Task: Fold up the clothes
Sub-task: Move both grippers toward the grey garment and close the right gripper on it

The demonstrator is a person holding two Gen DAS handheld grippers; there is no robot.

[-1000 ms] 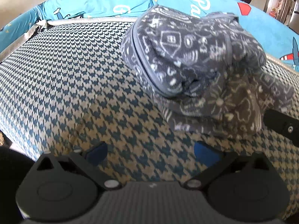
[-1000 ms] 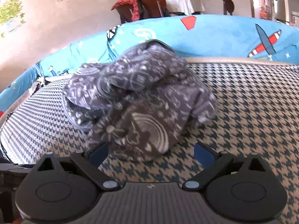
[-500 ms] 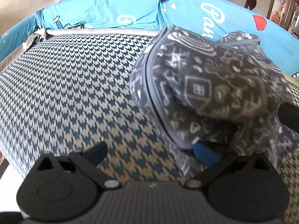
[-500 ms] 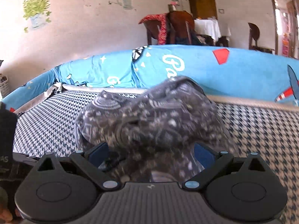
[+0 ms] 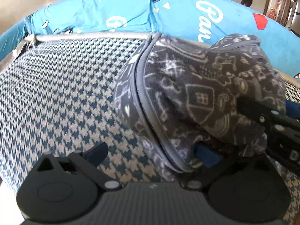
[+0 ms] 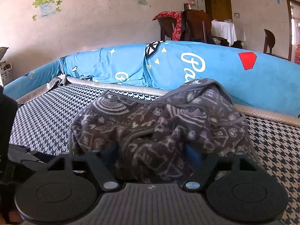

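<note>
Grey patterned fleece garment (image 6: 159,127) lies bunched on the houndstooth sofa seat (image 5: 56,93). Right claw (image 6: 150,153) has just been closing; fabric sits between its partly parted fingers. Left claw (image 5: 150,153) stands wide; garment edge drapes its right finger (image 5: 206,155) only.

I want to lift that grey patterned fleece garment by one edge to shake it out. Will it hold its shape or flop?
The grey garment lies bunched in soft rounded folds, so it will probably sag and unfurl when lifted. Its fuzzy pile looks grippy rather than slippery, so the right gripper, whose jaws have just been closing around a fold, should hold it. Its bulk suggests moderate weight.
</note>
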